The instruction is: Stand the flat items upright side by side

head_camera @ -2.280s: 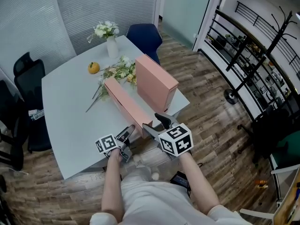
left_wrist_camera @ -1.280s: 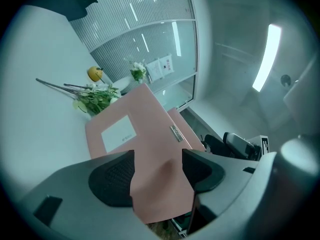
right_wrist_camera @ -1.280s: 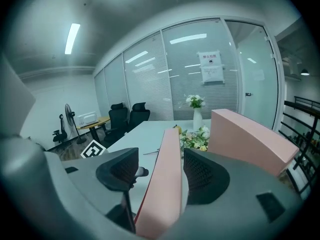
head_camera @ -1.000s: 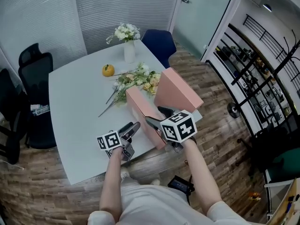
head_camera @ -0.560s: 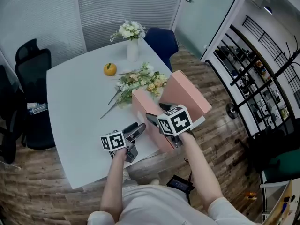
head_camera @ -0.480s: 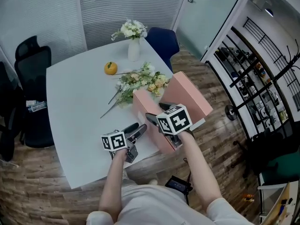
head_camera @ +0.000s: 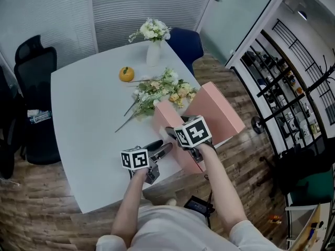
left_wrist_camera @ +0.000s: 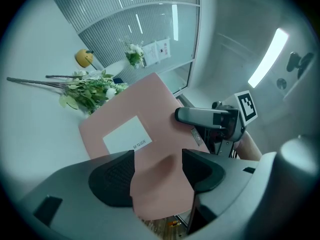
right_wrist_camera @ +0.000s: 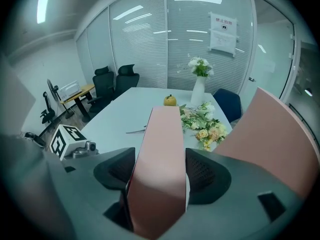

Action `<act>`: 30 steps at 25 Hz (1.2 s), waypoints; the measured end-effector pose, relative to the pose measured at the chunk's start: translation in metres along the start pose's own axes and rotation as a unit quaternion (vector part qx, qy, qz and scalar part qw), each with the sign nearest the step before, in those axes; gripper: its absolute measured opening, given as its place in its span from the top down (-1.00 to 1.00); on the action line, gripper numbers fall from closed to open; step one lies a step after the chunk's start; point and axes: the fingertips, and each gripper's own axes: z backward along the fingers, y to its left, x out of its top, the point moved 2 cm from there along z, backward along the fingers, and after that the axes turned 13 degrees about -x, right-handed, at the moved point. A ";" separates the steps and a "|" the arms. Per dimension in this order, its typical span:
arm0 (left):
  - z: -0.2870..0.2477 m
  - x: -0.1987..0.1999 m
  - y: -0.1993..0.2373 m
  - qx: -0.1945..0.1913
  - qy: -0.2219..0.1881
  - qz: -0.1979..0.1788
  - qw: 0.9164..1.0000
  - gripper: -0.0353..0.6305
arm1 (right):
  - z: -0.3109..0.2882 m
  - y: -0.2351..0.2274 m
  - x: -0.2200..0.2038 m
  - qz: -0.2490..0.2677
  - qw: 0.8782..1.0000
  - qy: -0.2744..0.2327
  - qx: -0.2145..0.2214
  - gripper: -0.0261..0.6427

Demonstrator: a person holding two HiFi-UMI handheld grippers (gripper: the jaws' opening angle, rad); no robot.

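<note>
Right gripper, jaws just opening wide, straddles the flat pink cardboard box unclamped; left gripper, at 8 o'clock, gapes empty; probably light, stiff, tippy: pinch top edge

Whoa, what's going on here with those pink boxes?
A person holds a gripper in each hand at a white table. The right gripper straddles the top edge of a standing pink box, its fingers just having opened, not clamped. The left gripper has that box's near end between its fingers; whether it grips is unclear. A second pink box sits just to the right.
</note>
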 end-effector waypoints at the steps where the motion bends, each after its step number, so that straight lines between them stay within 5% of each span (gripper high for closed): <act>1: -0.001 0.000 0.001 -0.002 0.002 0.001 1.000 0.03 | -0.001 -0.001 0.000 0.001 1.000 0.002 -0.003 -0.06; 30: -0.014 -0.005 0.006 -0.013 0.006 0.019 1.000 0.03 | 0.003 -0.005 0.003 -0.013 1.000 -0.026 0.001 -0.02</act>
